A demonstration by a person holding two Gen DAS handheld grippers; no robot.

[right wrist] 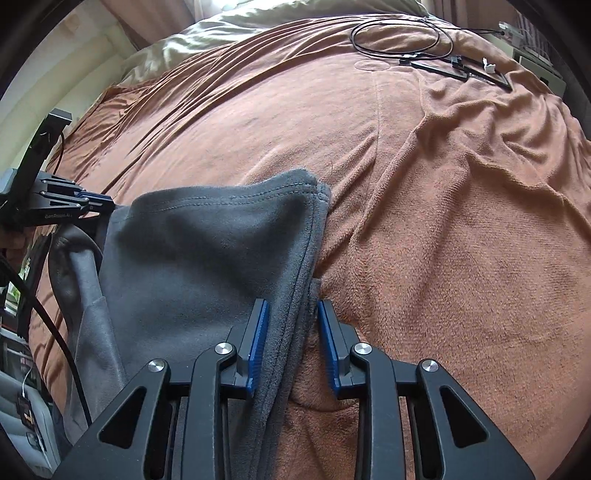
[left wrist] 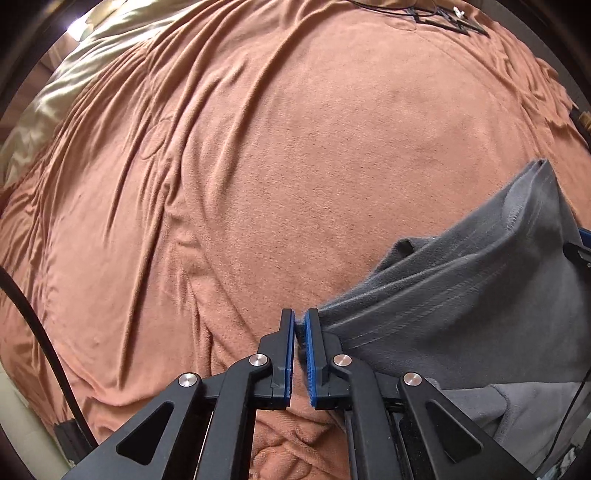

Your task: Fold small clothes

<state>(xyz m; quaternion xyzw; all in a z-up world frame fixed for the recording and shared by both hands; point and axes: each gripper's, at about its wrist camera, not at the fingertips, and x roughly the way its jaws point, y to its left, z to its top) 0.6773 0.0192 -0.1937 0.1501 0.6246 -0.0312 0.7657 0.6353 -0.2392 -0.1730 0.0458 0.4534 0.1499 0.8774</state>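
The left tool [left wrist: 300,325] was in the lower middle of the left wrist view, with its two blue pads pressed together. A corner of the grey garment [left wrist: 461,295] was pinched between them; some grey fibres showed in the thin gap at the tips. From there the cloth stretched to the right and upward, toward the right edge of the frame, with long folds along it. The garment looked like fleece, with a stitched hem along one edge.

In the right wrist view the right tool [right wrist: 291,314] stood in the lower middle of the frame. Its jaws were spread partly. The stacked right edge of the grey garment [right wrist: 207,251] ran down between the blue pads. The cloth lay against the left pad, while the right pad stood apart from it, so the edge was between the jaws but not pressed by both. The left tool [right wrist: 94,206] appeared also here, at the middle left of the frame, holding the far corner of the cloth.

The garment lay on a bed covered with an orange-brown blanket [left wrist: 277,147], which filled most of both views and had many wrinkles. A pale cream sheet [right wrist: 207,33] showed at the top of the right wrist view. In the upper right of that view a thin black cable [right wrist: 395,35] was coiled on the blanket.
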